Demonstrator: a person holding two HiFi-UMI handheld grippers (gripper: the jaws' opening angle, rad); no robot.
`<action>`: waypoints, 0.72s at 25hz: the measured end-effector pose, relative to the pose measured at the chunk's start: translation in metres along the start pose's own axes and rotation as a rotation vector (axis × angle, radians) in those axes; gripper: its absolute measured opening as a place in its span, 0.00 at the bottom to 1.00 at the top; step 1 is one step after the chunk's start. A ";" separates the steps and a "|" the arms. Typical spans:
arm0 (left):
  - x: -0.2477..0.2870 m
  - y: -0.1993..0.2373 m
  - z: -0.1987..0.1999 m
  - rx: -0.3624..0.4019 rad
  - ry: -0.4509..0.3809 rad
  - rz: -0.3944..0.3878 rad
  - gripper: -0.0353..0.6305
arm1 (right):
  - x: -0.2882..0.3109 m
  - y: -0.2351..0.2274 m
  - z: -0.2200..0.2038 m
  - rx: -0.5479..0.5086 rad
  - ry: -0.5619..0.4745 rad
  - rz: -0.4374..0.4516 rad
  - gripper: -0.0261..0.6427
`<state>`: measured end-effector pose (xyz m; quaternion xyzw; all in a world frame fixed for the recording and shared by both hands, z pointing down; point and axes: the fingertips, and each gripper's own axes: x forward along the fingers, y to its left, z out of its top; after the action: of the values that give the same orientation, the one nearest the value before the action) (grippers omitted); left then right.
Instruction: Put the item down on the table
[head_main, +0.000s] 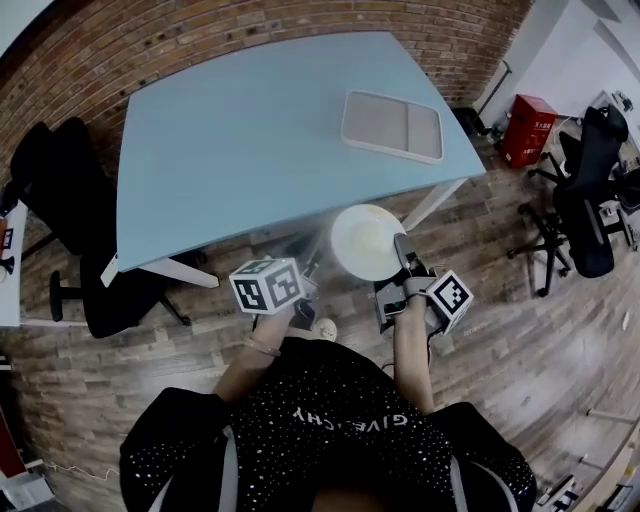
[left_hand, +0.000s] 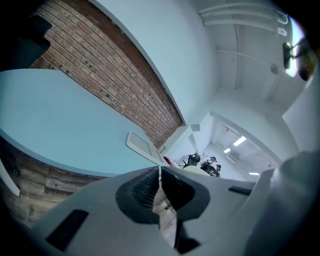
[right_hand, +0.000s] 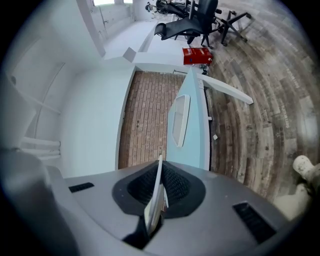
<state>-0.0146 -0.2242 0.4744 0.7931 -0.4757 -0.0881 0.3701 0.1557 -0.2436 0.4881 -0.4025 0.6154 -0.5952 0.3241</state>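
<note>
A white plate (head_main: 366, 241) hangs in the air in front of the person, over the wooden floor just short of the light blue table (head_main: 250, 140). My right gripper (head_main: 402, 250) is shut on the plate's right rim. In the right gripper view the plate (right_hand: 156, 200) shows edge-on, pinched between the jaws of my right gripper (right_hand: 160, 167). My left gripper (head_main: 312, 272) hovers to the left of the plate. In its own view my left gripper (left_hand: 160, 172) has its jaws shut with nothing between them, and a sliver of the plate (left_hand: 200, 169) peeks over it.
A white and grey tray (head_main: 392, 125) lies on the table's far right part. Black office chairs stand left (head_main: 70, 190) and right (head_main: 590, 200) of the table. A red box (head_main: 528, 130) sits by the wall. A brick wall (head_main: 250, 40) runs behind the table.
</note>
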 end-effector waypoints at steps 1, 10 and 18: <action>-0.003 -0.001 -0.002 0.003 -0.002 0.003 0.09 | -0.001 0.000 -0.003 0.004 0.007 0.005 0.07; 0.016 0.011 0.014 -0.013 -0.002 0.004 0.09 | 0.017 -0.002 0.013 0.007 -0.029 -0.002 0.07; 0.074 0.031 0.032 -0.052 0.021 -0.003 0.09 | 0.060 -0.007 0.051 -0.002 -0.053 -0.033 0.07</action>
<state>-0.0122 -0.3097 0.4882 0.7847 -0.4680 -0.0926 0.3957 0.1734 -0.3198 0.4961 -0.4286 0.6006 -0.5889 0.3298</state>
